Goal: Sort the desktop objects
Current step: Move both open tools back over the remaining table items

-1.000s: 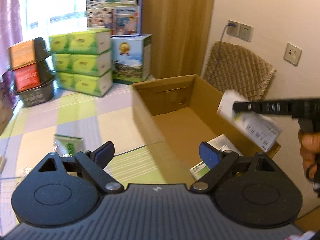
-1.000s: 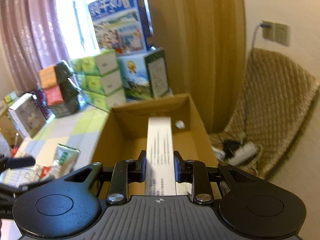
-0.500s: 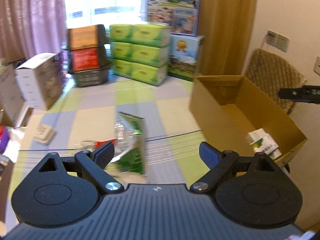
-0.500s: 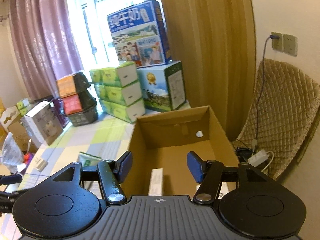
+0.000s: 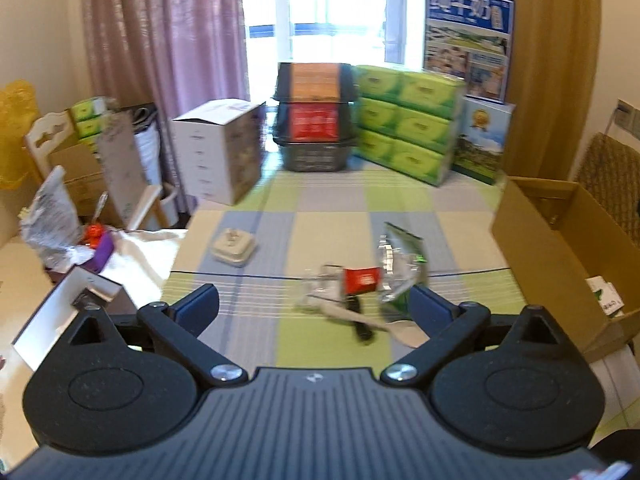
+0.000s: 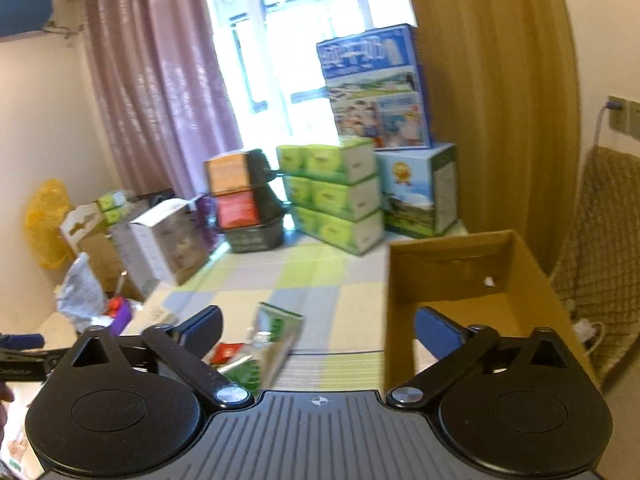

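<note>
At the bottom of the left wrist frame: left hand-held gripper (image 5: 314, 306), jaws spread wide, nothing between them. Right hand-held gripper (image 6: 318, 330) likewise wide apart and empty, low centre of its own frame.

Just ahead of the left fingers, lower centre: loose clutter on the checked bench (image 5: 336, 208).
- Green pouch (image 5: 402, 258), standing tilted, right of centre. Judged light, crinkly, slick film; pinch a flat edge near the top seam.
- Clear plastic packet with red label (image 5: 352, 282), touching the pouch. Looks thin and soft; likely to buckle, so take it across the labelled part.
- White spoon (image 5: 376, 326) lying over a black stick-like item (image 5: 358, 320). Both stiff, low-lying; grip across the handle.
- Small white square case (image 5: 234, 245), well apart, left of centre. Rigid, easy to span.

Right edge: open cardboard box (image 5: 548, 248), 1 green-and-white carton (image 5: 604, 298) already inside. In the right wrist frame, the same box (image 6: 460, 276) sits centre right.
</note>
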Demonstrator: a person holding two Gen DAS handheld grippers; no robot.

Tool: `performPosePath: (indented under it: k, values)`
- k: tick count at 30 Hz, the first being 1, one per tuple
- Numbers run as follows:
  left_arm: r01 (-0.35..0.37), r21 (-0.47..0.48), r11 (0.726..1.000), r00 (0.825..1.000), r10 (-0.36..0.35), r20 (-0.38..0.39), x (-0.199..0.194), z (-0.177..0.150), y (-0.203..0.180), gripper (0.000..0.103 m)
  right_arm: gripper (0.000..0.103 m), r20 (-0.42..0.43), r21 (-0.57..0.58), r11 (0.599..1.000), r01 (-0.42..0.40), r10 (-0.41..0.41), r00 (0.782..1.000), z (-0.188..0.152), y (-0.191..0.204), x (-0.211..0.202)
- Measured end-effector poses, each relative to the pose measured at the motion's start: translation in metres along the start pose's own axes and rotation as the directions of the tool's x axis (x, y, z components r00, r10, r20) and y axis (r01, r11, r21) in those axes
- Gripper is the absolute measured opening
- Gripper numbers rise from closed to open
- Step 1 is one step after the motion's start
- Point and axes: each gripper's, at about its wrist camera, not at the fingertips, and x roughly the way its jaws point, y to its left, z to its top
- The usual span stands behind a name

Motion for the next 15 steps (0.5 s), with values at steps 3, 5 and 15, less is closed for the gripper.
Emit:
performPosePath:
  k: [3, 5, 15]
  values:
    - [-0.023, -0.017, 1.0, 1.0, 0.023, 0.005, -0.004, -0.002, 0.012, 0.101, 0.101, -0.009, -0.016, 1.0, -0.025, 0.025, 1.0, -0.004, 0.016, 0.002]
    - [-0.026, -0.03, 0.999, 1.0, 0.026, 0.005, -0.003, -0.005, 0.019, 0.101, 0.101, -0.022, -0.024, 0.999, -0.035, 0.034, 0.999, -0.008, 0.024, 0.006]
    - [-0.022, -0.052, 0.998, 0.999, 0.02, -0.036, 0.023, -0.027, 0.033, 0.101, 0.101, -0.097, -0.035, 0.998, -0.046, 0.042, 0.994, -0.034, 0.047, 0.036]
